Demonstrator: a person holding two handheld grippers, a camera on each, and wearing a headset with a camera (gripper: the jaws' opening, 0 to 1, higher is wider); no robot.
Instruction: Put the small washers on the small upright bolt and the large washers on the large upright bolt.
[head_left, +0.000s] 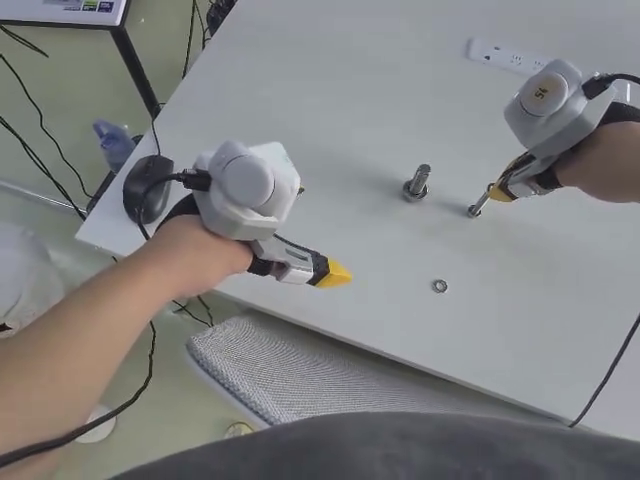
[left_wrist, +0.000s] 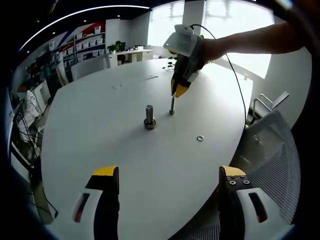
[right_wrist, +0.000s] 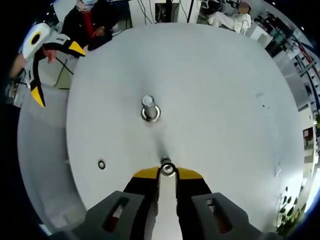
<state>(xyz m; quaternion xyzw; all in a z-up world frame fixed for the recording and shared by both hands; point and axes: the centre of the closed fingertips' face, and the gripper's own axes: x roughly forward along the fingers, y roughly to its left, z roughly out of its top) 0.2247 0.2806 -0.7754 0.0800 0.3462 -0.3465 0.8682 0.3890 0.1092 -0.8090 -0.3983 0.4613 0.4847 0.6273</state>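
White table (head_left: 300, 90) is your work surface, and the large bolt (head_left: 417, 183) stands upright on it. The small bolt (head_left: 475, 208) stands just beside the large bolt, on the side of your right hand. One loose washer (head_left: 439, 287) lies flat near the large bolt, on the side toward you.

Your right gripper (head_left: 496, 192) has its tips at the top of the small bolt. Its jaws stand close together with a thin gap, and I cannot tell if they pinch a washer. Your left gripper (left_wrist: 169, 172) is well apart from the large bolt, jaws wide and empty.

I judge the washer light, stiff, thin and slippery on this smooth top, so take it across the rim.

The right gripper view looks down on the large bolt and shows a collar (right_wrist: 150, 116) around its foot. The head view shows this less clearly.
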